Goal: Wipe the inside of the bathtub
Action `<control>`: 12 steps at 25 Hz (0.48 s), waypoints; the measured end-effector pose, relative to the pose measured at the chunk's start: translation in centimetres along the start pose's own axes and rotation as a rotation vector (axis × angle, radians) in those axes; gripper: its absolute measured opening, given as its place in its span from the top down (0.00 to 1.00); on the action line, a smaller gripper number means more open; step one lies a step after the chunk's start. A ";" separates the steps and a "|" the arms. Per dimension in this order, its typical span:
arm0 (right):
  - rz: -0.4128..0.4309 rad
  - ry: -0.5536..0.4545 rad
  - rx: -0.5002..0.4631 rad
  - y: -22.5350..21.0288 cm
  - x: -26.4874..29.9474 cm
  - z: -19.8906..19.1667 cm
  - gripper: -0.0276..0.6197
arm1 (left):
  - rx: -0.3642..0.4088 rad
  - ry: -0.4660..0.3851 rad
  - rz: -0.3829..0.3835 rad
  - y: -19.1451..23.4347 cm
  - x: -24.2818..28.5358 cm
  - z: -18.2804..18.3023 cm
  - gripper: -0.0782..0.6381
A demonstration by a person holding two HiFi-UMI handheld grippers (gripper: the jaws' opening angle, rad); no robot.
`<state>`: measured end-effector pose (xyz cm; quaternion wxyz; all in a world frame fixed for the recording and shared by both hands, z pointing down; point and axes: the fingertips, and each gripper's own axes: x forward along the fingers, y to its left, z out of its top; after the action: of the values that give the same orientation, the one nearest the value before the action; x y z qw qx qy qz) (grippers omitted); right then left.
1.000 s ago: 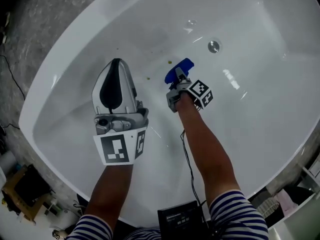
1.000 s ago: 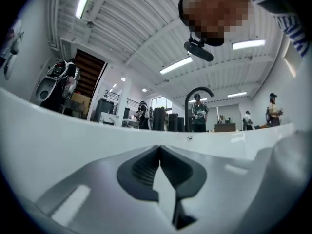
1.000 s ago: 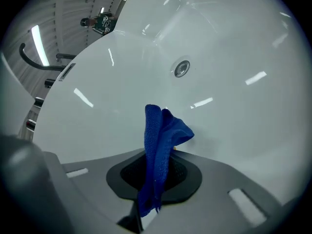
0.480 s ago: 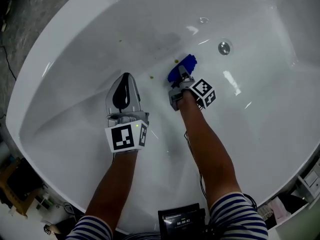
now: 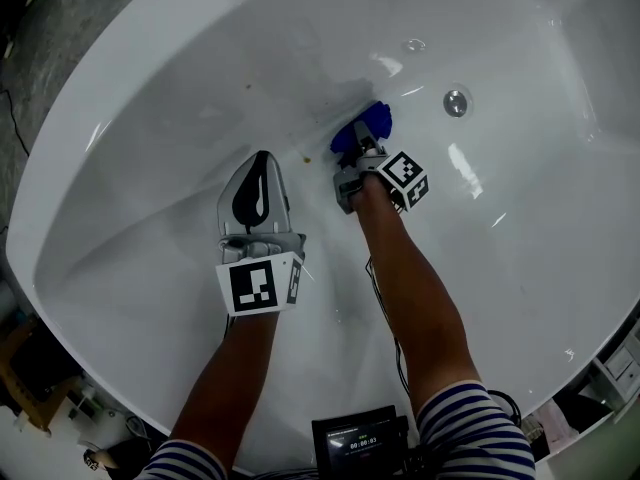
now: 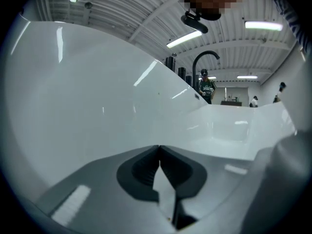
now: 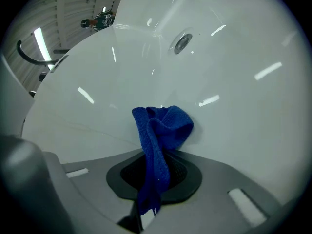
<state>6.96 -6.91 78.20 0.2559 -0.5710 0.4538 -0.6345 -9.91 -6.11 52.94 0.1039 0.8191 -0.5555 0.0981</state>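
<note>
**Blue cloth on the tub's inner wall, left gripper idle**

The right gripper (image 5: 358, 150) reaches down into the white tub (image 5: 150, 118) with its jaws clamped on a blue cloth (image 5: 365, 128). In the right gripper view the cloth (image 7: 163, 126) runs up between the jaws of the gripper (image 7: 156, 167) and bunches into a folded wad past their tips. The wad appears to rest against the tub's white surface (image 7: 243, 106). The drain (image 5: 456, 101) lies near the cloth, to its right and a little further from the person in the head view. In the right gripper view the drain (image 7: 182, 42) sits beyond the wad.

The left gripper (image 5: 260, 160) is held above the tub's floor, left of the right one and apart from it. Its own view shows the gripper (image 6: 158, 149) with jaw tips pressed together and nothing between them, facing the sloping tub wall (image 6: 97, 106).

A small brownish speck (image 5: 308, 158) sits on the surface between the two grippers, just left of the cloth. Another speck (image 5: 249, 86) is higher up the wall. A black box with a lit display (image 5: 362, 438) hangs at the person's front, between the striped sleeves.
</note>
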 end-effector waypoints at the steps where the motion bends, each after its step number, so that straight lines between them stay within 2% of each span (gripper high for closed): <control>1: 0.012 -0.003 0.011 0.2 0.1 0.1 0.89 | 0.002 0.001 0.000 -0.1 0.0 0.1 0.89; 5: 0.089 -0.004 0.068 2.7 0.5 1.1 0.89 | 0.006 -0.005 0.002 -0.7 0.0 0.9 0.89; 12: 0.181 0.004 0.079 5.9 0.3 1.3 0.89 | 0.022 -0.028 -0.012 -0.5 -0.3 1.8 0.89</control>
<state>6.98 -10.24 73.17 0.3337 -0.5160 0.4786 -0.6272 -9.47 -6.14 51.13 0.0878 0.8248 -0.5510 0.0920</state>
